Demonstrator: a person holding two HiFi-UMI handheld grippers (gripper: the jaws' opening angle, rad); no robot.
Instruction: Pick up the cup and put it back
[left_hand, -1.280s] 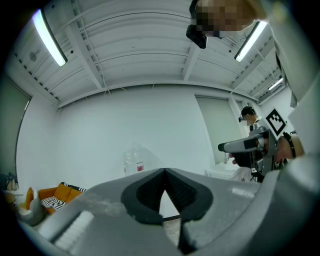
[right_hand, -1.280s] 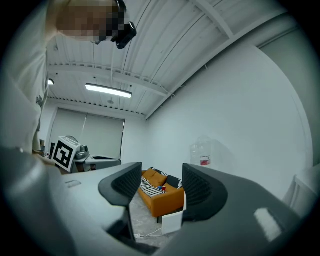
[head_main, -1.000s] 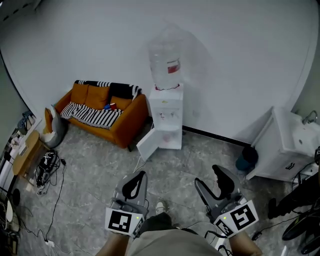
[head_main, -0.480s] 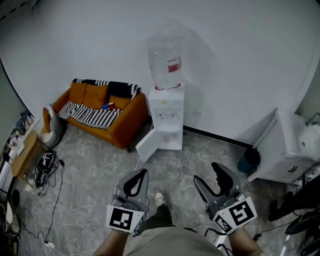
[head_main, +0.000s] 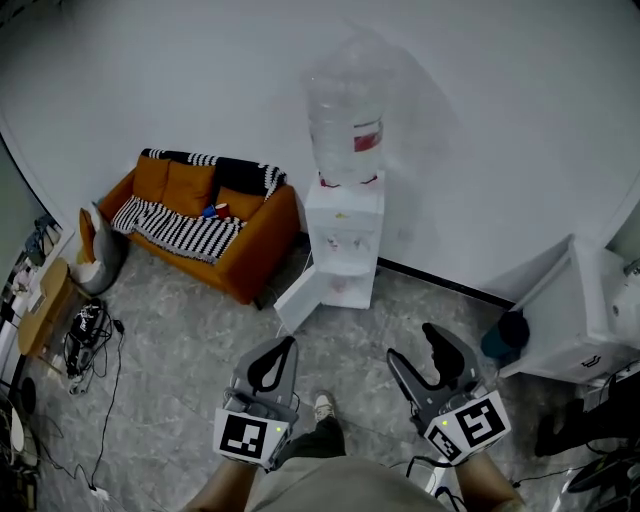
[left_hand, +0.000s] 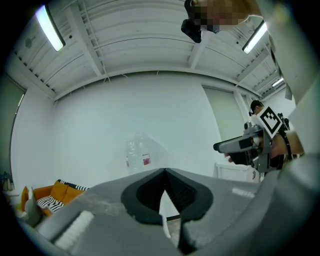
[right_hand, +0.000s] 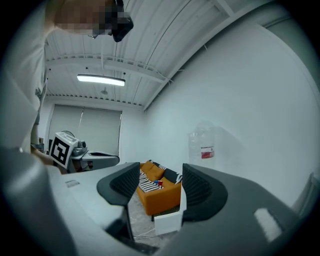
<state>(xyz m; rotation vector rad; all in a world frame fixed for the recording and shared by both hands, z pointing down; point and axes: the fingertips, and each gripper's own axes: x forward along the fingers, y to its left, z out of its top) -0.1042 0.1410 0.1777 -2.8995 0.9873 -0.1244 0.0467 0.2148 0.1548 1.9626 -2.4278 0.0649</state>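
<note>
**Head view: two empty hand-held grippers face a water dispenser, no cup surely in sight**

Head view, looking steeply down. Low in the picture, the left hand-held gripper (head_main: 280, 352) has its jaws closed tip to tip with nothing between them, and the left gripper view confirms this. Beside it, the right hand-held gripper (head_main: 410, 345) has its jaws well apart. They have just been opening and hold nothing. Both point level across the grey floor (head_main: 180, 350).

Ahead stands a white water dispenser (head_main: 345, 235) with a clear bottle (head_main: 345, 125) on top. Its lower door (head_main: 300, 295) is swung open. To its left, against the wall, is an orange sofa (head_main: 215, 235) with a striped blanket.

The cup cannot be picked out for certain. Two small red and blue things (head_main: 215, 210) on the sofa seat may be cups, but they are too small to tell. The inside of the dispenser's open compartment is also unclear.

The step in hand seems to be the approach, well before any grasp. To do it well:
- Find the cup first.
- Keep the right jaws wide and come in level at the cup's height.
- Centre its body between the pads before closing.
- Grip gently so a light cup neither tips nor crushes.
</note>
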